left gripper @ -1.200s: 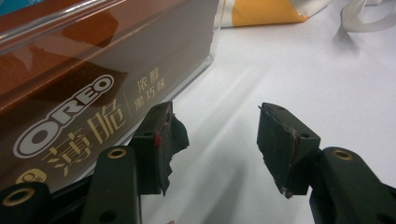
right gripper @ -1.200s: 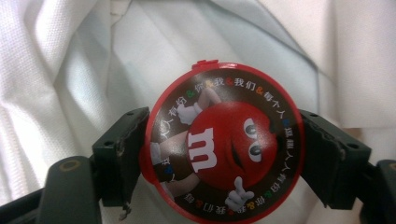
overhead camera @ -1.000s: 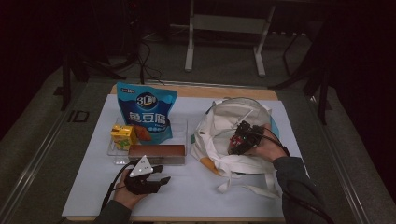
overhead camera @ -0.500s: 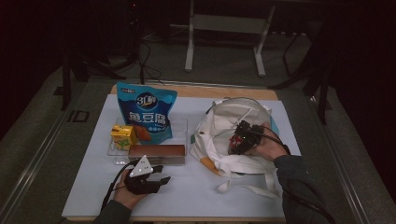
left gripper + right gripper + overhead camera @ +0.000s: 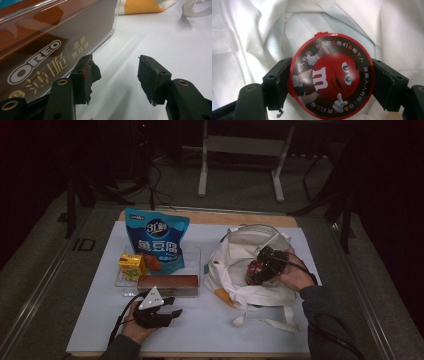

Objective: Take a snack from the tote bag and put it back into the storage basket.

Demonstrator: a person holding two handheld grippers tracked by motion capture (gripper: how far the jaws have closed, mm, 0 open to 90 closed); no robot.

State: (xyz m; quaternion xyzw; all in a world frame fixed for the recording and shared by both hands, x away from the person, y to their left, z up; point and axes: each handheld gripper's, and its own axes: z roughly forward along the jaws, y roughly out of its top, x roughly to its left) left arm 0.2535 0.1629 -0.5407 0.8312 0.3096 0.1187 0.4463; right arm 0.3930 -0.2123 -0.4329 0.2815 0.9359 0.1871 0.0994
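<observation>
R gripper (image 5: 332, 82) clamped on round M&M tin (image 5: 331, 75) – lid faces camera, over white bag (image 5: 235, 265), L gripper (image 5: 115, 80) released

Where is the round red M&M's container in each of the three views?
High view: M&M's container, right of centre, in the right hand-held gripper over the white tote bag.
Left gripper view: not in it.
Right gripper view: centre, clamped between both jaws.
Shared landmark: the white tote bag, behind it.

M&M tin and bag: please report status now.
Right gripper shut on M&M tin, over open bag. Left gripper open, empty, beside Oreo box. Nothing blocking.
</observation>
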